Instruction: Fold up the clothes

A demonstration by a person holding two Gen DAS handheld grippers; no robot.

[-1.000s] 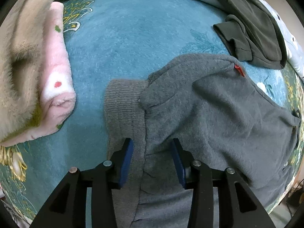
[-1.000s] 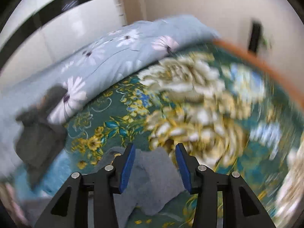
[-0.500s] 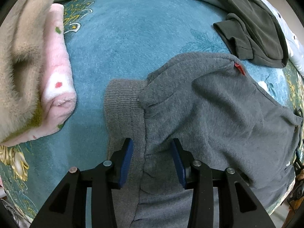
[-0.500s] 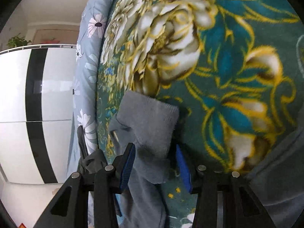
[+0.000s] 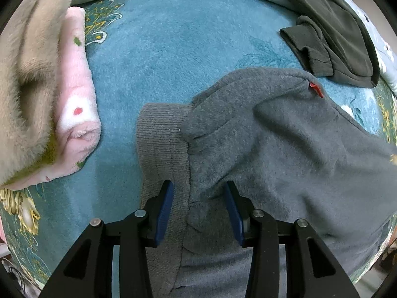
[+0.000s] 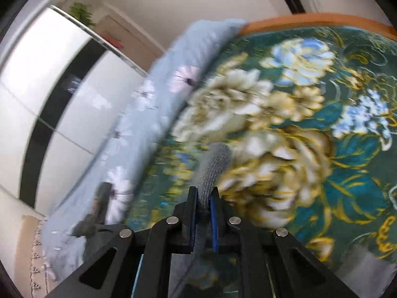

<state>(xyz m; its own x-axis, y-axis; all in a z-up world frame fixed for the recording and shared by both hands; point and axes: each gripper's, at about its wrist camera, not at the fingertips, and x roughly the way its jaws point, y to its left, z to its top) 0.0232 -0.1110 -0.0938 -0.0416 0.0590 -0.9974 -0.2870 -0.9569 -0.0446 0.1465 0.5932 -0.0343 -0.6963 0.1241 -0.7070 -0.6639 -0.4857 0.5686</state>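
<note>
Two grippers work the grey sweater [image 5: 285,149] on the bed: left gripper [image 5: 198,208] straddles its hem, jaws apart; right gripper [image 6: 204,213] is closing on its ribbed cuff [image 6: 214,166] (likely a sleeve), next carrying it inward.

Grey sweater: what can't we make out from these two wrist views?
- Left wrist view: the grey sweater runs off the lower and right edges; its full outline and far sleeve are cut off. The left gripper covers part of the hem.
- Right wrist view: motion blur smears the floral blanket. The right gripper is closing on a ribbed cuff; the rest of that garment is hidden below the gripper.
- Dark green garment: cut off at the top edge.
</note>
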